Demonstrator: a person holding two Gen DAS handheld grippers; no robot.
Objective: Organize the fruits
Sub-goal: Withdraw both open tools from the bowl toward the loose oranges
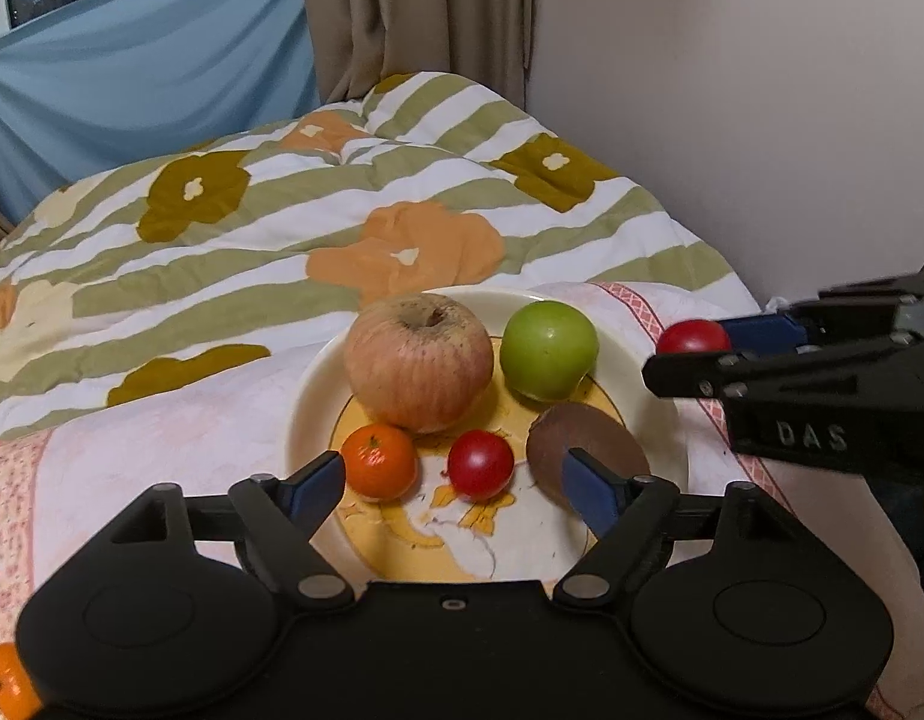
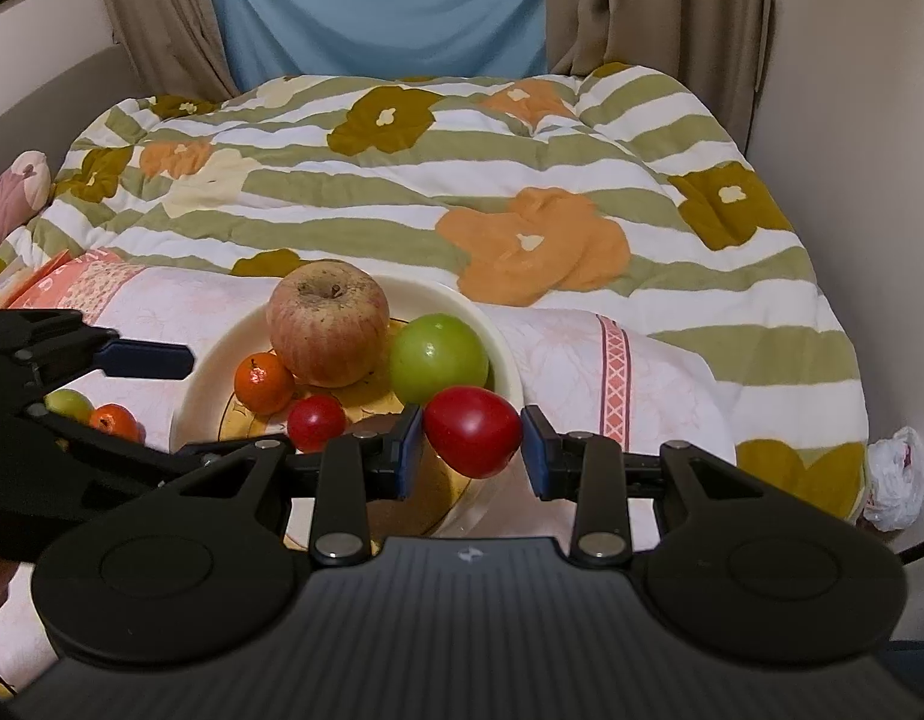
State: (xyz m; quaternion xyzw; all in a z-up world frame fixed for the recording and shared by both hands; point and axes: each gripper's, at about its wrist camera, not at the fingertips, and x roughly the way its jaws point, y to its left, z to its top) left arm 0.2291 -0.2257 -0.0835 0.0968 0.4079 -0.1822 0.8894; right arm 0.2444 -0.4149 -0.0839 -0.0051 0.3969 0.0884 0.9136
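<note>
Right gripper (image 2: pixel 473 445) clamps a glossy red tomato-shaped fruit (image 2: pixel 473 431) over the near rim of the cream round plate (image 2: pixel 516 372). Left gripper (image 1: pixel 456 480) is spread wide, holding nothing, low over that plate. On the plate: a large blotchy pink apple (image 1: pixel 419 359), a green apple (image 1: pixel 549 349), a small orange mandarin (image 1: pixel 380 461), a small red tomato (image 1: pixel 480 463), a brown kiwi (image 1: pixel 588 441).

Two green apples (image 2: pixel 438 357) (image 2: pixel 69 402), one russet apple (image 2: pixel 327 324), two oranges (image 2: pixel 264 382) (image 2: pixel 113 420), two red fruits (image 2: pixel 316 422) (image 2: pixel 473 432), one brown fruit (image 1: pixel 588 450), one plate (image 2: pixel 198 384).
</note>
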